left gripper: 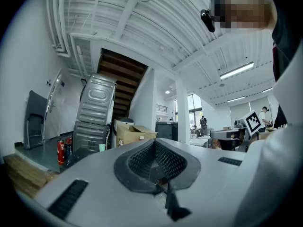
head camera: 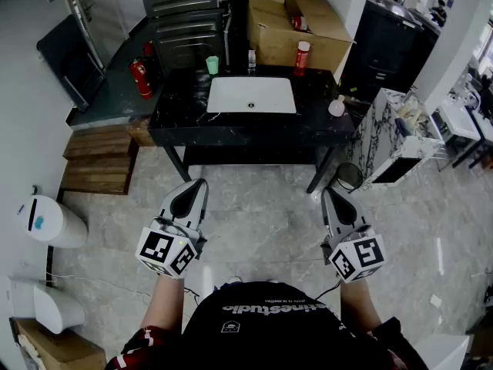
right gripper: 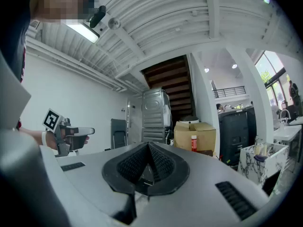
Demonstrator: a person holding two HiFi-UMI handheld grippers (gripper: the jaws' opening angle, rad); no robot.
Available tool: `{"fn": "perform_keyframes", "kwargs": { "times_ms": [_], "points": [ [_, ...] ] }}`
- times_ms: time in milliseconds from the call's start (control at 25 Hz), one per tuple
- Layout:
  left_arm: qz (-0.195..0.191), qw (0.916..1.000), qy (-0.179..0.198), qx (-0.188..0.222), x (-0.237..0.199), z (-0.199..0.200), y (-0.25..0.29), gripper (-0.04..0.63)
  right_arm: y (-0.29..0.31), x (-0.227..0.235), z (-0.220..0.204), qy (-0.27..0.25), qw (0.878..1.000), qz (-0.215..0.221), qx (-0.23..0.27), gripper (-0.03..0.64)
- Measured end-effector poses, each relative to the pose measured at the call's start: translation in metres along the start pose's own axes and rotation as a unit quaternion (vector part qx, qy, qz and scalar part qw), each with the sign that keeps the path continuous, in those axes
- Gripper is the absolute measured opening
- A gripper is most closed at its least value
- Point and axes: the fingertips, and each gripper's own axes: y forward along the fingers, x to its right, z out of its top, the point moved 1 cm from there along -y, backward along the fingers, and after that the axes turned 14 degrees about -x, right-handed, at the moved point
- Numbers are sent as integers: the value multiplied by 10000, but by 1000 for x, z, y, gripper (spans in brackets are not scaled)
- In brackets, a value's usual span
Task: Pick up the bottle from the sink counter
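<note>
A red bottle (head camera: 303, 57) with a white cap stands at the back right of the black sink counter (head camera: 181, 118), in front of a cardboard box (head camera: 296, 25). It also shows in the right gripper view as the red bottle (right gripper: 193, 143). A small clear bottle (head camera: 252, 58) stands behind the white basin (head camera: 250, 95), and a pink round bottle (head camera: 337, 107) sits near the counter's right edge. My left gripper (head camera: 199, 185) and right gripper (head camera: 330, 194) are held over the floor, well short of the counter. Both are shut with nothing between their jaws.
A green cup (head camera: 212, 65) stands at the back left of the counter. A red fire extinguisher (head camera: 140, 78) and wooden steps (head camera: 96, 160) lie to the left. A marble-patterned cabinet (head camera: 397, 141) stands to the right. A white bin (head camera: 50, 222) is on the floor at left.
</note>
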Motion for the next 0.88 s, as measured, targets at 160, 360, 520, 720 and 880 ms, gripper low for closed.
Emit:
{"fn": "perform_keyframes", "kwargs": {
  "times_ms": [160, 360, 520, 720, 880],
  "points": [
    [-109, 9998, -156, 45, -1, -1, 1, 14, 2, -3, -2, -21, 10000, 7, -64, 37],
    [-139, 9998, -114, 42, -3, -1, 0, 14, 3, -8, -3, -47, 9999, -18, -90, 37],
    [-169, 9998, -71, 35, -4, 1, -1, 14, 3, -13, -1, -76, 9999, -39, -94, 37],
    [-260, 9996, -65, 31, -11, -1, -3, 14, 9, -23, 3, 75, 9999, 116, -13, 37],
    [-371, 9993, -32, -32, -21, -3, -4, 14, 17, -36, 4, 68, 9998, 152, -57, 37]
  ]
}}
